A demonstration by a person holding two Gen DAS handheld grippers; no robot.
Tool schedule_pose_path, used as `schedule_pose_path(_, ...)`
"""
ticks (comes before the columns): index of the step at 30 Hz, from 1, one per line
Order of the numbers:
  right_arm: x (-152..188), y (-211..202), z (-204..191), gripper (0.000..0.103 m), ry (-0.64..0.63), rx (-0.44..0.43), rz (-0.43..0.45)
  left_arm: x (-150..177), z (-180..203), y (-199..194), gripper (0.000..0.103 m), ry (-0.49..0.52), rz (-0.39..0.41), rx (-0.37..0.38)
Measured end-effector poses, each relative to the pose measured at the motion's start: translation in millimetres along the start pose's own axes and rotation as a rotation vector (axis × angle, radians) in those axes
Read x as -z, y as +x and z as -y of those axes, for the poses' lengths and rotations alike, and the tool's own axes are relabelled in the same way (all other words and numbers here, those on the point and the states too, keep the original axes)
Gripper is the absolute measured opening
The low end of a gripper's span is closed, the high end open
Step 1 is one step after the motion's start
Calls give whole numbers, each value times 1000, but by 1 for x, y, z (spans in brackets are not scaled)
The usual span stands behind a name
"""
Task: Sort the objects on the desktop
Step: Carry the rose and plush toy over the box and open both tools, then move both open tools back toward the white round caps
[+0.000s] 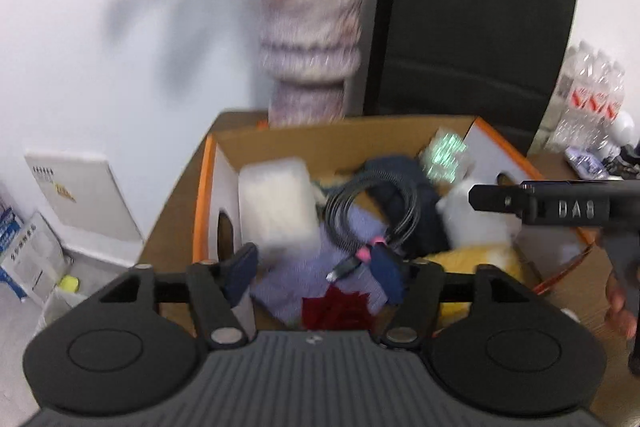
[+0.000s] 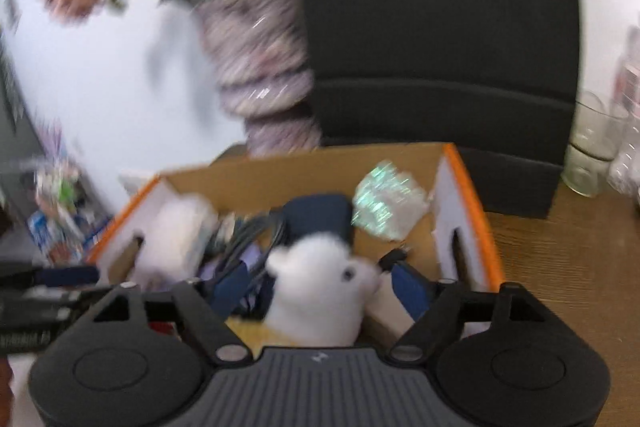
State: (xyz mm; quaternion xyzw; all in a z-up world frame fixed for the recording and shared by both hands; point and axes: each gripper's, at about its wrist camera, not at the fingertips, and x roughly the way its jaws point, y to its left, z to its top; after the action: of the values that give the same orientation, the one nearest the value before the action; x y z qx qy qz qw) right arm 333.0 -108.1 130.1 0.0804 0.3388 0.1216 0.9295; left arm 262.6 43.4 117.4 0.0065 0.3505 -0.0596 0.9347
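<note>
A cardboard box (image 1: 202, 187) with an orange rim stands open on the table, holding several things. My left gripper (image 1: 314, 269) hangs open over its near left part, above a purple cloth (image 1: 296, 283), a coiled black cable (image 1: 360, 211) and a dark red item (image 1: 336, 311); nothing is gripped. A white foam block (image 1: 276, 203) lies at the box's left. My right gripper (image 2: 320, 287) is open with a white plush toy (image 2: 316, 299) between its fingers, the pads apart from it. One right gripper finger (image 1: 500, 201) shows in the left wrist view. The images are blurred.
Behind the box (image 2: 472, 195) stand a patterned vase (image 1: 312, 39) with flowers and a black paper bag (image 1: 472, 27). Water bottles (image 1: 592, 95) and a glass (image 2: 592, 147) sit at the right on the wooden table (image 2: 560, 267). Papers (image 1: 80, 199) lean against the wall at the left.
</note>
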Motion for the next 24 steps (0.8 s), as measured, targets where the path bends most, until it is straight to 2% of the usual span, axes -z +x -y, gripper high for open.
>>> schedule_pose_path(3,-22,-15,15,81,70,2,-18,-12,1,-17,90,-24,14,-12)
schedule_pose_path(6,-36,-34,26,83,138,-16,-37,-15,3,-27,97,-44,-27,-27)
schedule_pose_path(11,-33,-54,12,85,50,-2,-162,-11,10,-50,103,-55,-59,-74)
schedule_pose_path(13,-26,-65,5,86,10,14,-179,-7,10,-61,103,-64,-53,-106)
schedule_pose_path(15,-15,-80,2,88,-19,21,-156,2,10,-73,103,-78,-44,-154)
schedule_pose_path(19,7,-107,2,90,-30,8,-110,26,5,-98,103,-130,-18,-145)
schedule_pose_path(24,47,-137,-10,90,-92,18,-4,67,14,-128,103,-120,76,-178)
